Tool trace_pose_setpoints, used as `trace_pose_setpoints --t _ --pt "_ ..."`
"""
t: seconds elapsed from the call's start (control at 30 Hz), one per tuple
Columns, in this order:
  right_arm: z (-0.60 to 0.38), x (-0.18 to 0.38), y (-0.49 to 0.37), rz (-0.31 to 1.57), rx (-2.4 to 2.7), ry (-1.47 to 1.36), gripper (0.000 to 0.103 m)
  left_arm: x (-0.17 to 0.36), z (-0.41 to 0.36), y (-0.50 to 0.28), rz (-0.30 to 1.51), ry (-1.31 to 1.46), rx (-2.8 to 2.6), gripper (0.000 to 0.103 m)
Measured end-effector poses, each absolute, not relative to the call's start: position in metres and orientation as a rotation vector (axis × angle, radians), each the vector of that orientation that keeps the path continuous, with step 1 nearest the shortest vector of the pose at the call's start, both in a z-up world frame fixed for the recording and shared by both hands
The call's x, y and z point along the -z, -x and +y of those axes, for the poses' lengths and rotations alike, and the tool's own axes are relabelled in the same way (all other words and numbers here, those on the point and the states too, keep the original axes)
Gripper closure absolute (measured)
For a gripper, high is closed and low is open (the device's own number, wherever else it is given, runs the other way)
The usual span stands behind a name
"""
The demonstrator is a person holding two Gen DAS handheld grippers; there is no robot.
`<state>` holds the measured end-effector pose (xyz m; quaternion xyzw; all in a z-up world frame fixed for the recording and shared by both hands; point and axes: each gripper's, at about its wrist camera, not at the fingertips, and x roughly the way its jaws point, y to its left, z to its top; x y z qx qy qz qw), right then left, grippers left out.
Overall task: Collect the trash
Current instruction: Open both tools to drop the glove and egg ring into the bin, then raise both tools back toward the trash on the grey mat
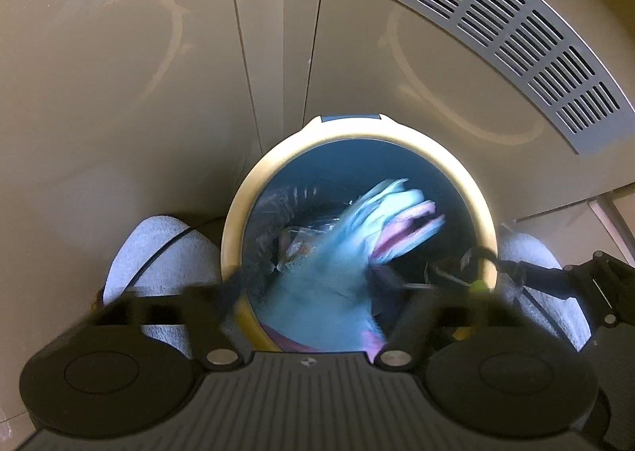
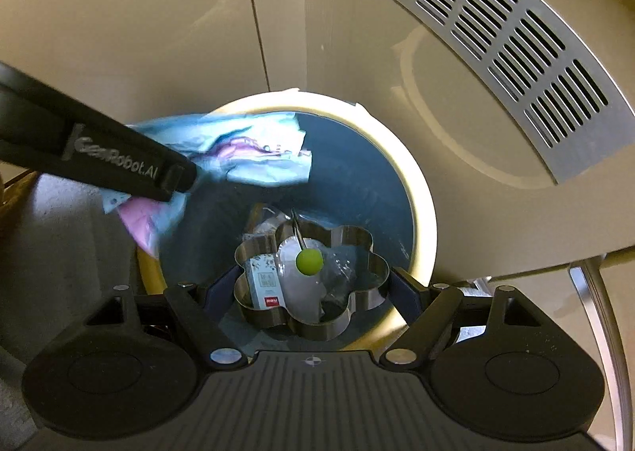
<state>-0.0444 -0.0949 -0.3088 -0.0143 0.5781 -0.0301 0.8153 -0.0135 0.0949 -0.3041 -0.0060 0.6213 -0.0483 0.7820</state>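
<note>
- Wrapper, blue and pink, is blurred over the bin mouth, right below my left gripper, jaws wide apart, nothing pinched.
- Flower-shaped metal ring sits clamped in my right gripper, also pointing steeply down into the bin beside the left.

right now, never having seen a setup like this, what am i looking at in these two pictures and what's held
No robot: a person holds a grabbing tool in each hand, each with a camera looking down along its fingers. Both pictures look into a round bin. The left tool is open, a blurred blue and pink wrapper between its fingers. The right tool grips a flower-shaped metal ring with a green ball on it, above rubbish in the bin.
</note>
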Motion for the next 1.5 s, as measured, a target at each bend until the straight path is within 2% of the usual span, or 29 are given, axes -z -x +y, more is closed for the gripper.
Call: trace_pose_setpoints --t 0.13,0.53,0.97,1.5 --pt "-0.096 0.302 0.048 1.198 0.068 0.026 0.011 0.298 0.099 0.014 1.318 0.023 0.094 0.000" --pt "-0.099 0.253 0.080 1.029 0.094 0.011 0.010 0.268 0.120 0.024 1.313 0.091 0.106 0.000" --pt "-0.089 0.172 0.114 0.765 0.094 0.060 0.009 0.179 0.109 0.056 1.047 0.054 0.176 0.000" --pt "-0.146 0.087 0.104 0.427 0.281 0.097 0.006 0.086 0.125 0.026 0.798 0.134 0.094 0.000"
